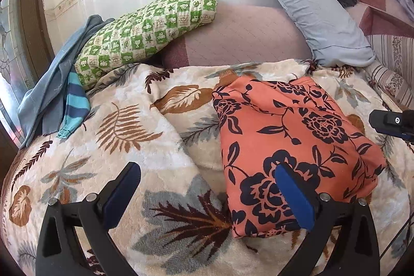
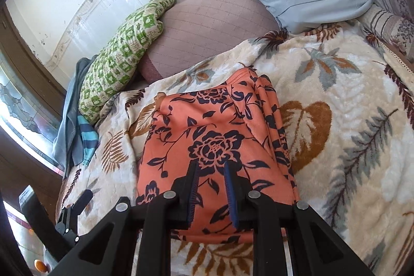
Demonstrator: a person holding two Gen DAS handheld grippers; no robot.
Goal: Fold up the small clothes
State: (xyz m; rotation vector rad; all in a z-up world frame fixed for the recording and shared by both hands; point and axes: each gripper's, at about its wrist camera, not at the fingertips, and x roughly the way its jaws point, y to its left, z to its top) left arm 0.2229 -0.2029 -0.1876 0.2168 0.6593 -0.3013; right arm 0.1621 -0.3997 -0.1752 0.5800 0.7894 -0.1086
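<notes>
Garment [image 2: 214, 146], folded, on blanket [image 2: 336, 146]; L gripper [image 1: 207, 188] wide.

L tongs [image 1: 207, 188] wide open; R tongs [image 2: 211, 172] narrowly parted, gripping nothing.

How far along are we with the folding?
Done: the orange floral garment lies folded into a compact rectangle on the leaf-print blanket. In hand: nothing; left gripper and right gripper are open. Left: the blue clothes heaped by the green pillow.
</notes>
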